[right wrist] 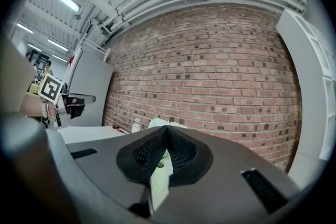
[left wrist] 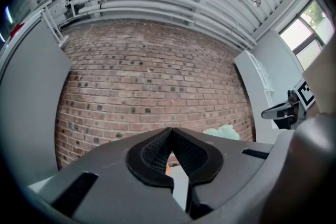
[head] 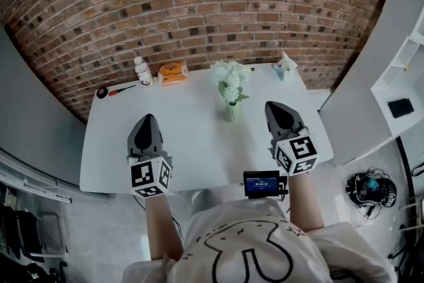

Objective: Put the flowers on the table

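Note:
White flowers [head: 230, 78] stand in a small clear vase [head: 230, 111] on the white table [head: 192, 142], right of its middle. My left gripper [head: 148, 118] hovers over the table's front left, jaws shut and empty. To the right of the vase, about level with it, my right gripper [head: 273, 105] is also shut on nothing. In the left gripper view the closed tips [left wrist: 170, 130] point at the brick wall, and the flowers [left wrist: 222, 132] peek over the right jaw. The right gripper view shows its shut tips [right wrist: 167, 128] with the flowers [right wrist: 156, 123] just behind them.
Along the table's back edge lie a screwdriver [head: 116, 91], a small white bottle [head: 142, 71], an orange packet [head: 173, 72] and a pale crumpled object [head: 285, 65]. A brick wall [head: 199, 3] rises behind. White shelving [head: 404, 76] stands at the right. A small screen device [head: 261, 183] sits by my right wrist.

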Available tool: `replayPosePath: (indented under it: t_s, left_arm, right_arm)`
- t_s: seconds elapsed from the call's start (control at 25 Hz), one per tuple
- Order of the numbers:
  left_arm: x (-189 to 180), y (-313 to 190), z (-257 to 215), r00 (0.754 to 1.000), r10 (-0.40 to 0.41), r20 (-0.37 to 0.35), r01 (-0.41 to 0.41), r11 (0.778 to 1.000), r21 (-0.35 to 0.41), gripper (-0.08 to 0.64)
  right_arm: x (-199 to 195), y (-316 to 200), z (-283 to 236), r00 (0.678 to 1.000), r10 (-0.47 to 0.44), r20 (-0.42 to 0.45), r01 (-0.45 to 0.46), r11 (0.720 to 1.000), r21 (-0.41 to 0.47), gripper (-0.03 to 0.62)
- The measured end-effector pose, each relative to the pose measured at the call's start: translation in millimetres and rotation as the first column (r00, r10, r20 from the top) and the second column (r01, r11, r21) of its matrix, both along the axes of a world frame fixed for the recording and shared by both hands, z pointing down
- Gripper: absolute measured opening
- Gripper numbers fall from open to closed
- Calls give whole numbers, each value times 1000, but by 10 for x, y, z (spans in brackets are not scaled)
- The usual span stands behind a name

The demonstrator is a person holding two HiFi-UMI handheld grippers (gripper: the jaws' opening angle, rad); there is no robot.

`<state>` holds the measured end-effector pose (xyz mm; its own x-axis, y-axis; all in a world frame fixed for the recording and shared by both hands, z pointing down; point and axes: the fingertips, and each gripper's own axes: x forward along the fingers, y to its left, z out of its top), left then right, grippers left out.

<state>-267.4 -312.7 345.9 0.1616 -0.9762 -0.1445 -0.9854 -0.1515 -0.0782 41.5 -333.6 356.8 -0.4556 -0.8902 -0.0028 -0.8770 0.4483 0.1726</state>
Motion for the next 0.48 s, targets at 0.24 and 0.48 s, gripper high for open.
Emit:
replayPosePath:
  t_s: [0.24,0.48]
  left_arm:
    - [53,56,60,999,24,24,-24,999,-23,11]
    - [77,79,18,999,34,40,-33,999,-26,11]
  right_arm:
    - [-12,59,18,1000,1,0,-1,1000,-5,18]
    - [-49,79,9,1000,-10,-9,9,1000,-9,18]
